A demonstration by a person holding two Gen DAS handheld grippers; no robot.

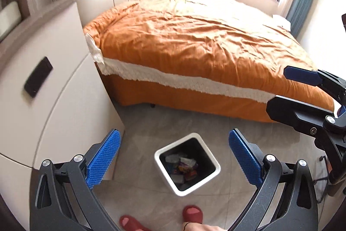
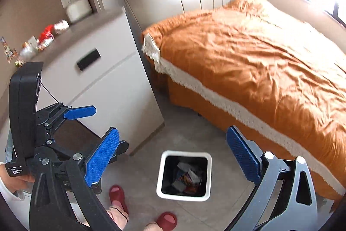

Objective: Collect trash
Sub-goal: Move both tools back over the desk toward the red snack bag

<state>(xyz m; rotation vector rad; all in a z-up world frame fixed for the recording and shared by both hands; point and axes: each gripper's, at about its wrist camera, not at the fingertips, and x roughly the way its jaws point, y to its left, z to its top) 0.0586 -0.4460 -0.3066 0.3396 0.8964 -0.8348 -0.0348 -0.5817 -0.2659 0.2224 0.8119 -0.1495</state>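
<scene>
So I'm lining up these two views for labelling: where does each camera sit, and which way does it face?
Left wrist: on the open left claw, looking down at the white square trash bin; the right claw and red slippers show.
Right wrist: on the open right claw, facing the same bin; the left claw and a hand show.
Shared: bin, orange bed, white cabinet.

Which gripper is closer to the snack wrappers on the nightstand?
Left. The left gripper hangs open right in front of the nightstand, below the wrappers; the right gripper sits open farther out, over the trash bin.
</scene>
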